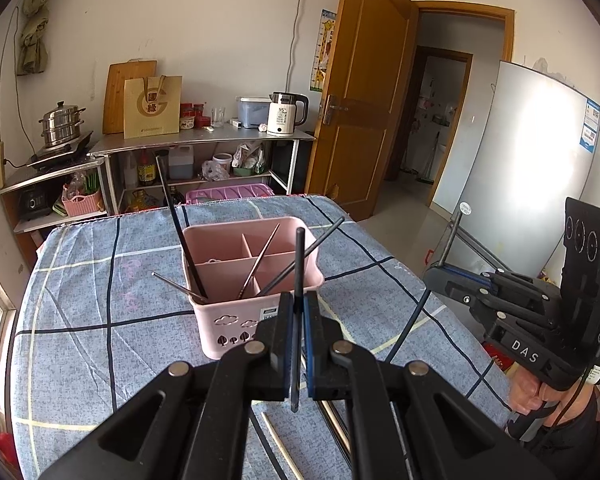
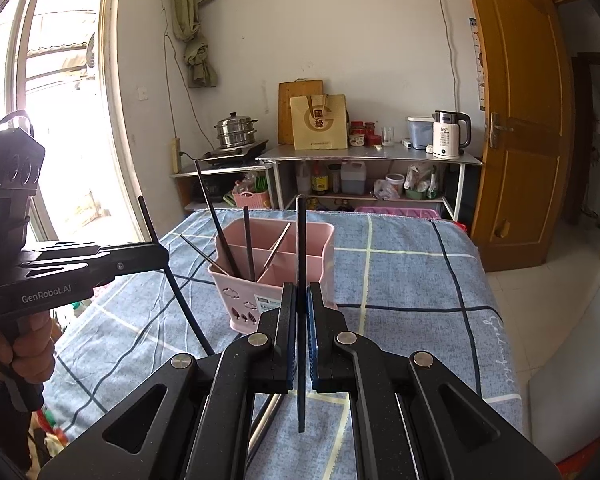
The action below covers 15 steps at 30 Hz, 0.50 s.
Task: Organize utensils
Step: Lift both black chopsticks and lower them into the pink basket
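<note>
A pink divided utensil caddy [image 1: 236, 320] stands mid-table; it also shows in the right wrist view [image 2: 240, 292]. It holds black chopsticks [image 1: 188, 252] and thin metal utensils [image 1: 260, 264]. My left gripper [image 1: 299, 304] is shut on a black chopstick [image 1: 299, 256], held upright just in front of the caddy. My right gripper [image 2: 301, 300] is shut on another black chopstick [image 2: 301, 240], also upright near the caddy. The left gripper shows in the right wrist view [image 2: 156, 258] with its chopstick [image 2: 176, 284]. The right gripper shows in the left wrist view [image 1: 440, 276] at the table's right.
The table has a blue checked cloth [image 1: 100, 300]. More utensils [image 1: 280, 444] lie on the cloth under my left gripper. Metal shelves with a kettle [image 1: 286, 114], a steamer pot [image 1: 62, 122] and bottles stand behind. A wooden door [image 1: 364, 92] and a fridge [image 1: 520, 152] are at the right.
</note>
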Motion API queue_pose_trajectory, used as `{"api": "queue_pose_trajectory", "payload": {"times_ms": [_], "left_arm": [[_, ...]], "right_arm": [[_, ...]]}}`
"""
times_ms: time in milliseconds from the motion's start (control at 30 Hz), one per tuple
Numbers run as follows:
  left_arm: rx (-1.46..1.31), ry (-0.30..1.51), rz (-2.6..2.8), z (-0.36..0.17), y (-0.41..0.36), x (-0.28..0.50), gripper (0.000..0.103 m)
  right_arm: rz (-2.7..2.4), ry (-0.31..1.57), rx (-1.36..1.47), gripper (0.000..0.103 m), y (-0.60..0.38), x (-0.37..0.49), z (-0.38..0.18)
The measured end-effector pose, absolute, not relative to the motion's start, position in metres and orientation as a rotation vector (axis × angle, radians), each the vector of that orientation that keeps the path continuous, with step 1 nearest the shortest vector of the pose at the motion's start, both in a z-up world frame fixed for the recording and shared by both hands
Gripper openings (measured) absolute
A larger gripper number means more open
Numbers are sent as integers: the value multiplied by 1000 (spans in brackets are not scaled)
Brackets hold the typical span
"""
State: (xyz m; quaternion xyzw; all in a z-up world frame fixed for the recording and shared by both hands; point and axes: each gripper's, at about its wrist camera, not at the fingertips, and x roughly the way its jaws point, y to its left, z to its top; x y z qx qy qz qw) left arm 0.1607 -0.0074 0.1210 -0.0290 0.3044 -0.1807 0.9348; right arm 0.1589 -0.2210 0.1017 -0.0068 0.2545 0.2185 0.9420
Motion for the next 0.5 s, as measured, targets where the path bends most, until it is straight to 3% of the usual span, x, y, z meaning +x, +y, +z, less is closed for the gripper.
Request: {"api": "queue_pose_trajectory", "payload": {"times_ms": [500], "left_arm": [[-46,564,-339,181,16,178,5]], "right_arm": [[575,402,-36,5,-177,171,156]]}}
